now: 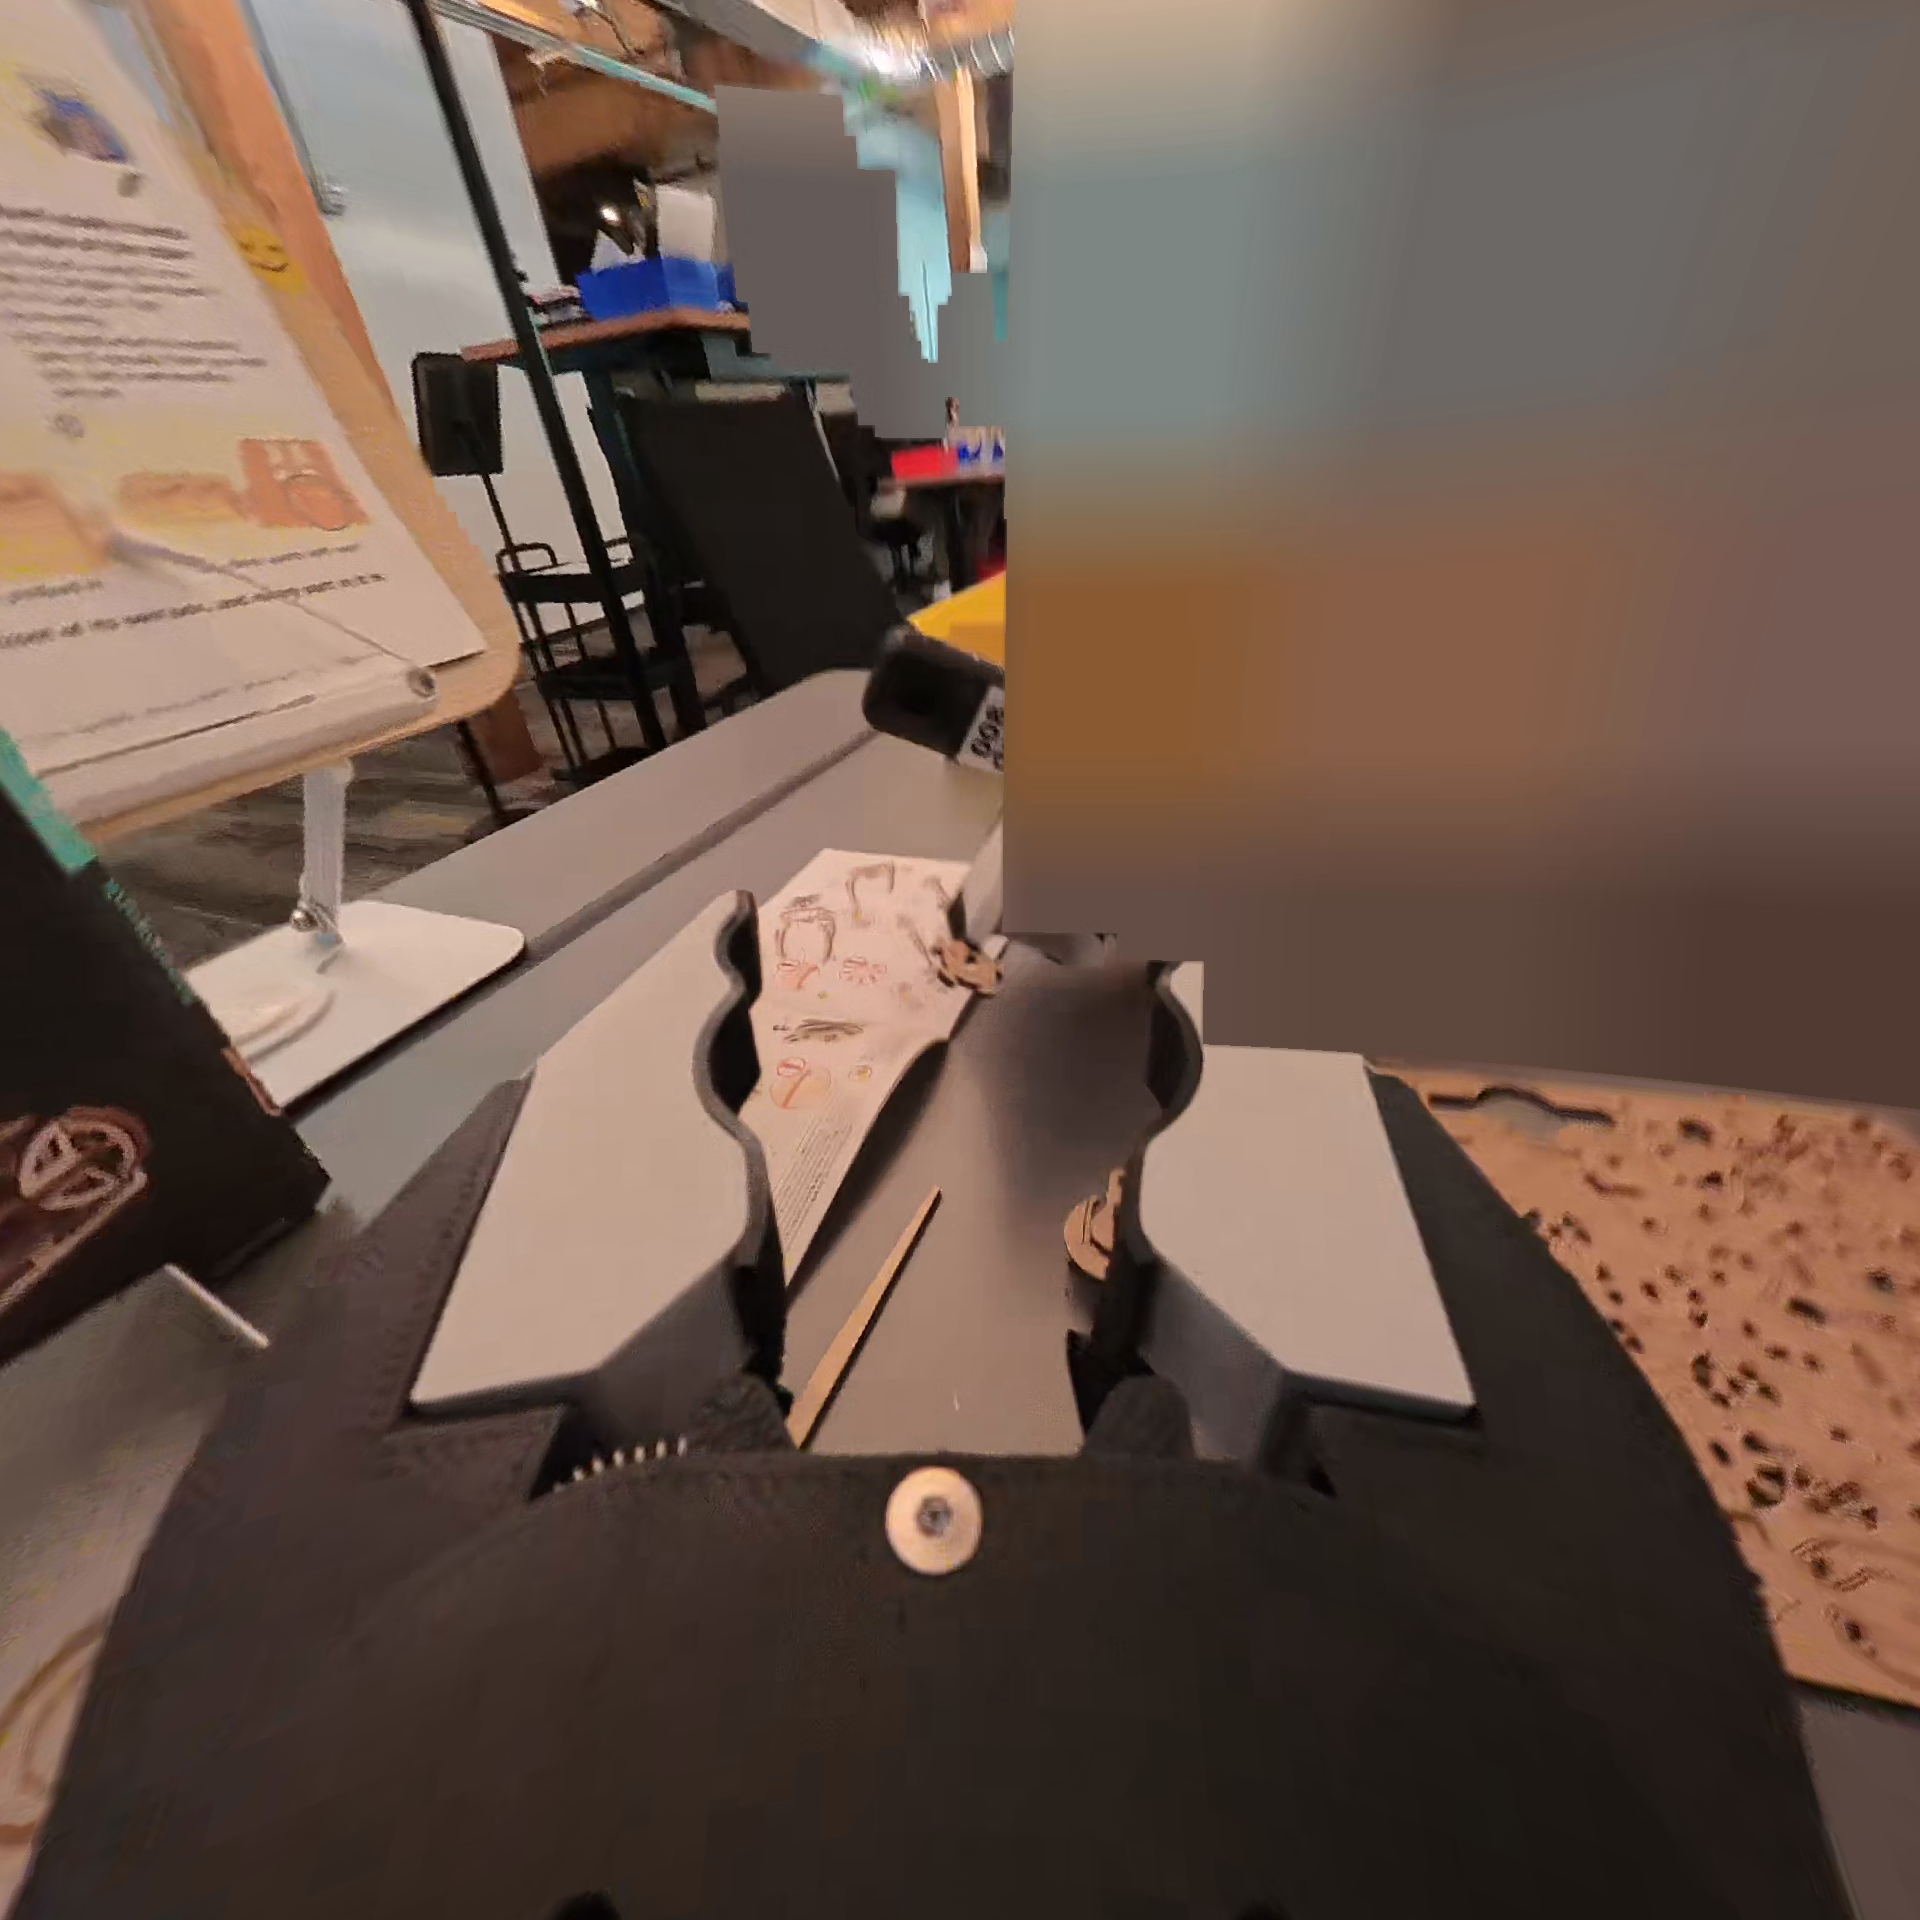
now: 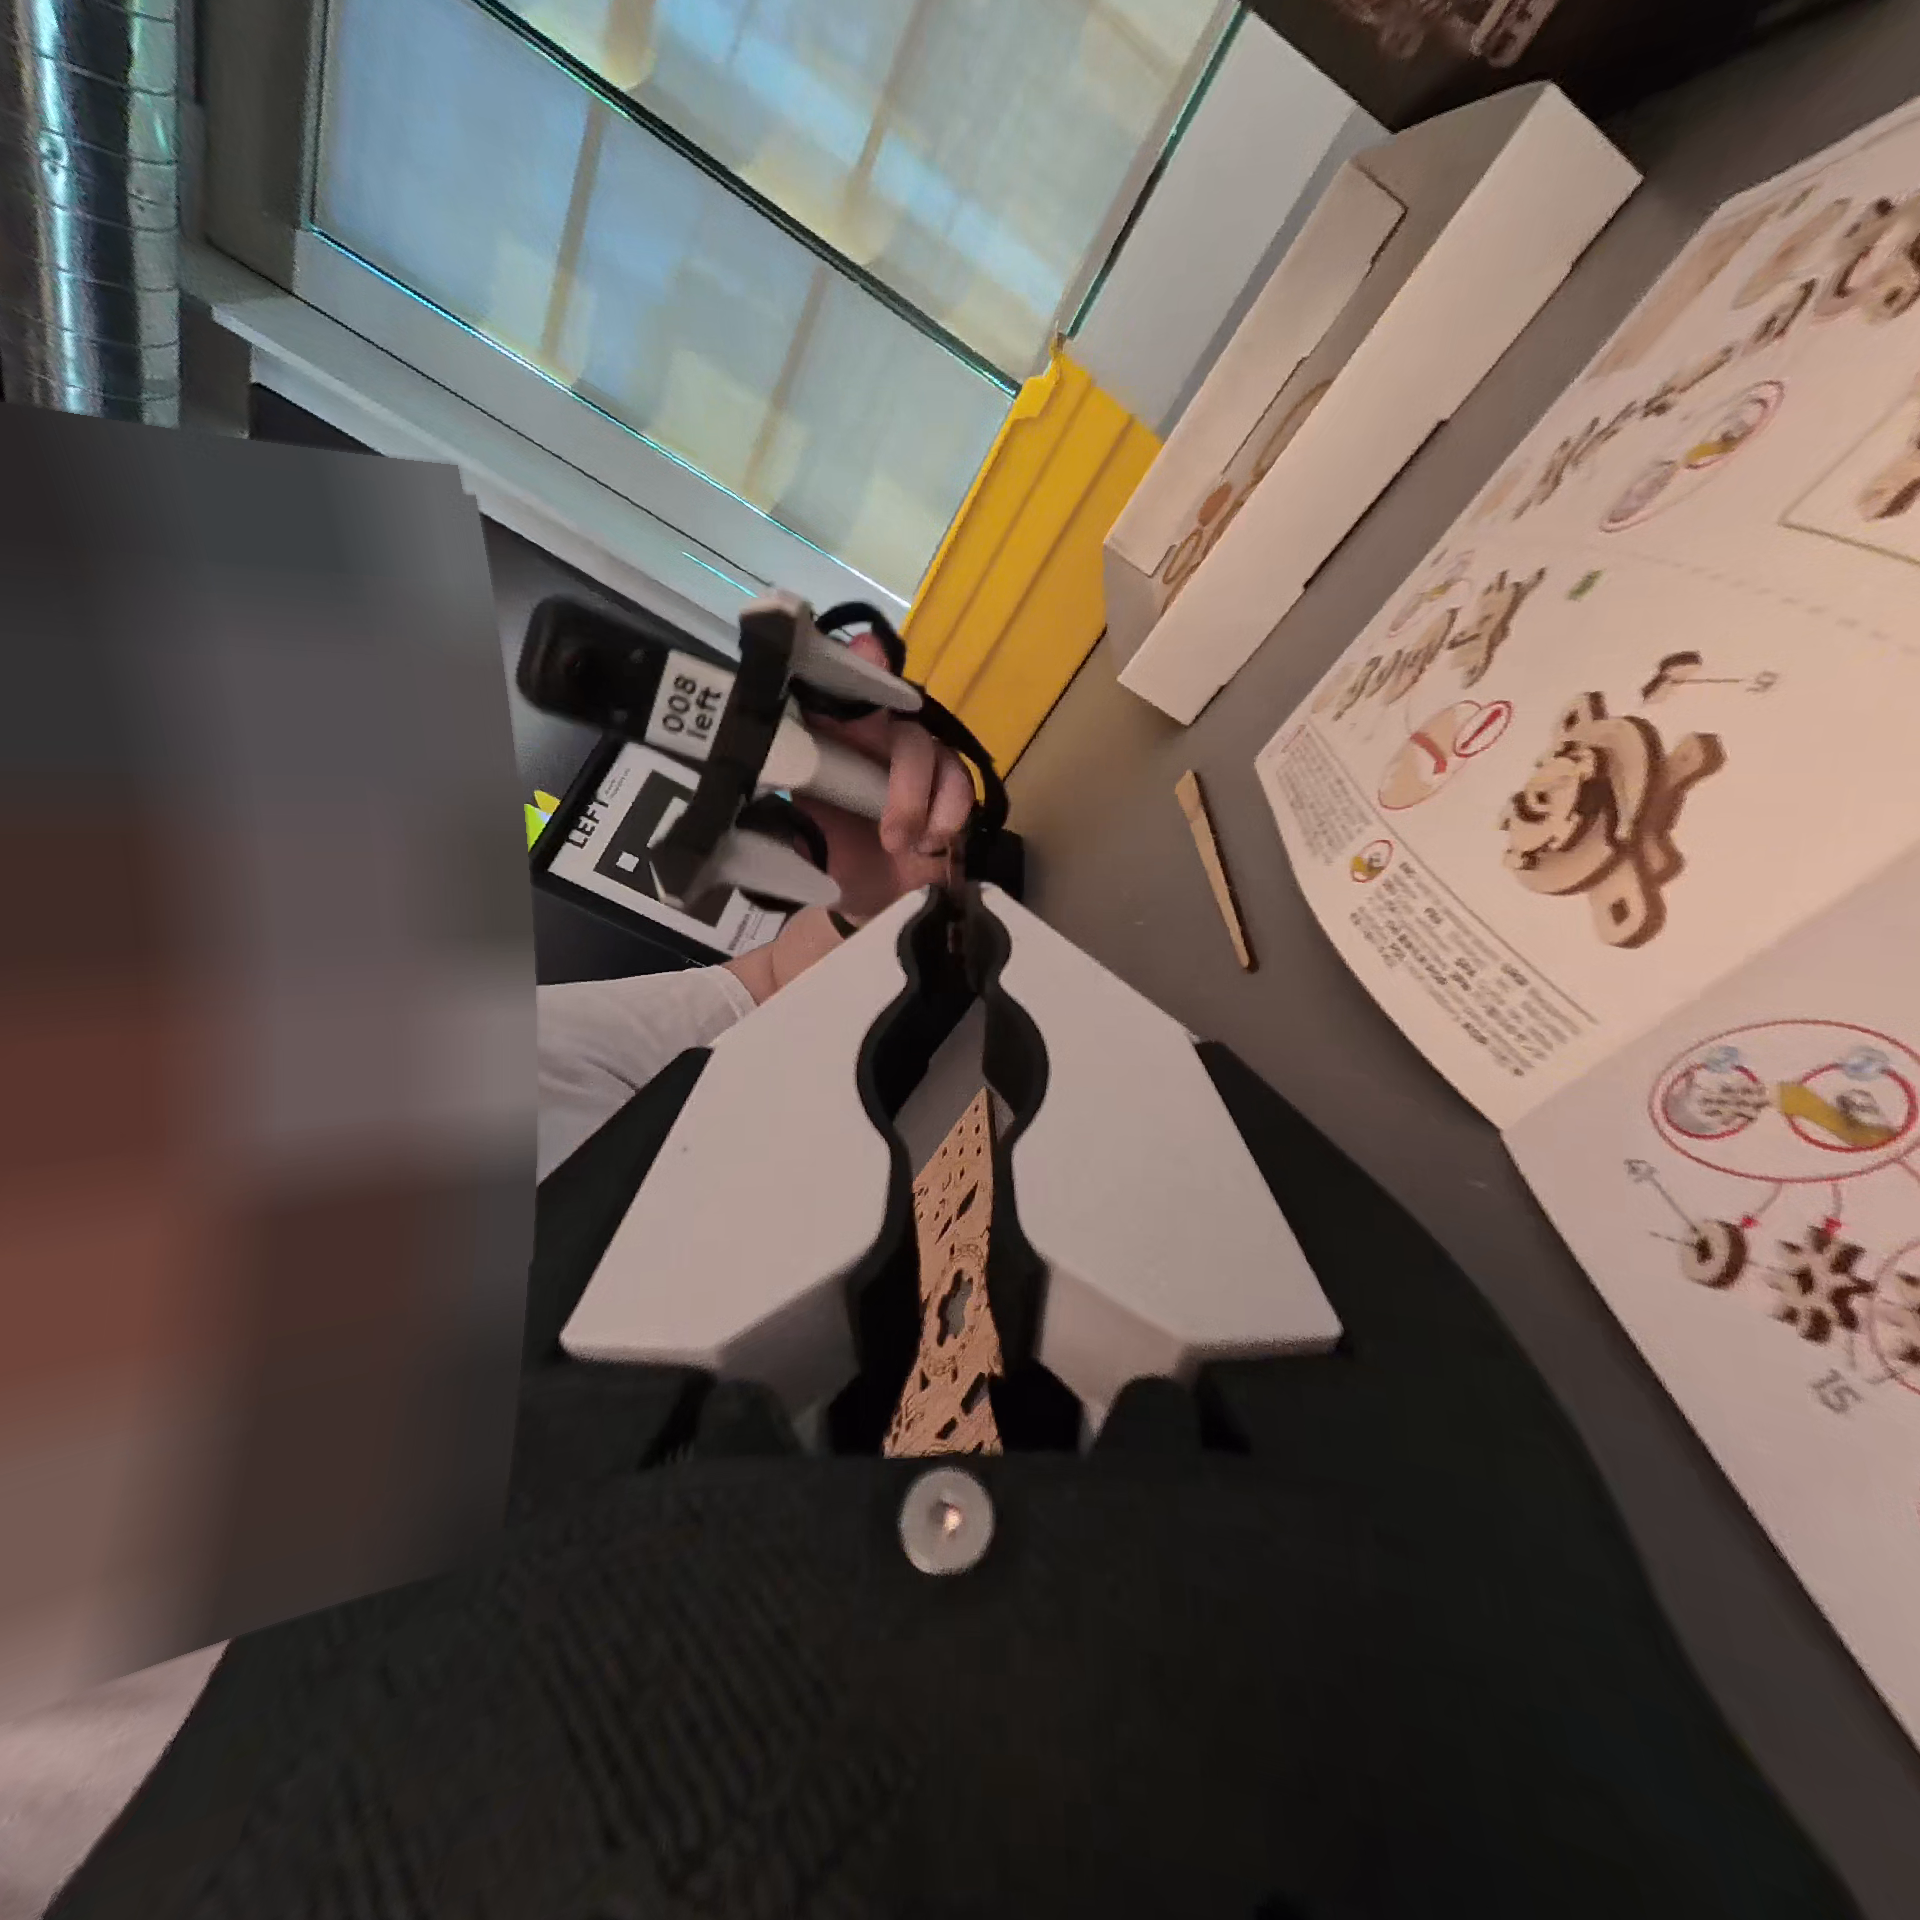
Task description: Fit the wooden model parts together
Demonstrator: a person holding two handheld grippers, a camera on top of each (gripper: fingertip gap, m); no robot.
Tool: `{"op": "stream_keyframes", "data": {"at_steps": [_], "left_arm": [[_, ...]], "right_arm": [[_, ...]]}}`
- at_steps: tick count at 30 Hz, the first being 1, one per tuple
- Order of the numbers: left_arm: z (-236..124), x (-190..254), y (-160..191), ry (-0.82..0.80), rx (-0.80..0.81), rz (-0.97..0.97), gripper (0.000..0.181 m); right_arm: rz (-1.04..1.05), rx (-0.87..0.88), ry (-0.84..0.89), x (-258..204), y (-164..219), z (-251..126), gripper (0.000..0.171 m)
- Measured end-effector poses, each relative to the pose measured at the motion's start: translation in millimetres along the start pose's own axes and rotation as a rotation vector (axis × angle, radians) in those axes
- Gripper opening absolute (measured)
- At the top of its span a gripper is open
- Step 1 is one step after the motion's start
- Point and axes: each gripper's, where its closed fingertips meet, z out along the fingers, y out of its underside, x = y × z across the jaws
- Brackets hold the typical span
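Observation:
My left gripper is open and empty, low over the grey table. My right gripper is shut on a small dark wooden part. In the left wrist view it reaches in from the far side, one of its fingers lying between my left jaws, with the small wooden part at its tip. A second wooden piece sits by my left gripper's right-hand finger. A thin wooden stick lies on the table. The punched wooden sheet lies to the right.
An instruction sheet lies on the table beside the stick. A white box and a yellow bin stand behind it. A black box and a document stand are at the left. A hand holds the left gripper.

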Motion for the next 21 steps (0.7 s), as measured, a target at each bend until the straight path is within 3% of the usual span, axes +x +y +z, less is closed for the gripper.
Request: {"op": "stream_keyframes", "data": {"at_steps": [4,14,21], "left_arm": [[-5,-14,1,-0.002,0.024,-0.103,0.072],[12,19,42,0.094,-0.204,0.091,0.067],[5,-4,24,-0.005,-0.108,0.043,0.070]], "right_arm": [[0.022,-0.046,0.003,0,11,8,0.002],[0.068,-0.047,0.038,10,13,5,0.002],[0.067,-0.034,0.048,12,11,3,0.002]]}}
